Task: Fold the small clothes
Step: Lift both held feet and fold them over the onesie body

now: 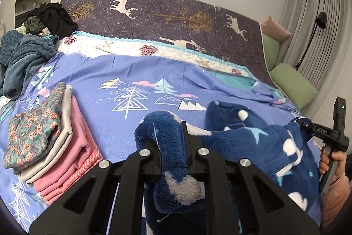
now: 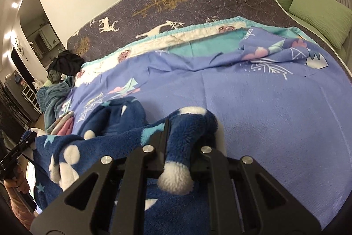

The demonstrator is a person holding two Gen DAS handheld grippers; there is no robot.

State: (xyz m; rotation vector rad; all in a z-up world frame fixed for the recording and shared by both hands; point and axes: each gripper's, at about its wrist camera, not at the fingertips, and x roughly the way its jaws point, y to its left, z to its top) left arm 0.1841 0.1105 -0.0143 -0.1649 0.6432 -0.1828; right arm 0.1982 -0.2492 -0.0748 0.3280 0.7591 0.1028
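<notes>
Already, a folded stack (image 1: 50, 140) sits left of the blue fleece garment (image 1: 253, 142), which both the left gripper (image 1: 170, 142) and right gripper (image 2: 187, 140) clamp over the purple bedspread (image 2: 264, 102), unfolded, beside an unsorted heap (image 1: 24, 54).

Ahead of us the purple sheet (image 1: 123, 72) lies bare and flat across the middle of the bed, so we have open room to move forward there. On our left a stack of folded clothes (image 1: 50, 142) sits at the bed's near edge, with a heap of unfolded garments (image 1: 26, 54) beyond it. The blue fleece garment (image 1: 253, 138) spreads between both hand-held grippers. To our right, rumpled sheet folds (image 2: 275, 52) and green pillows (image 2: 319, 14) close off that side.
</notes>
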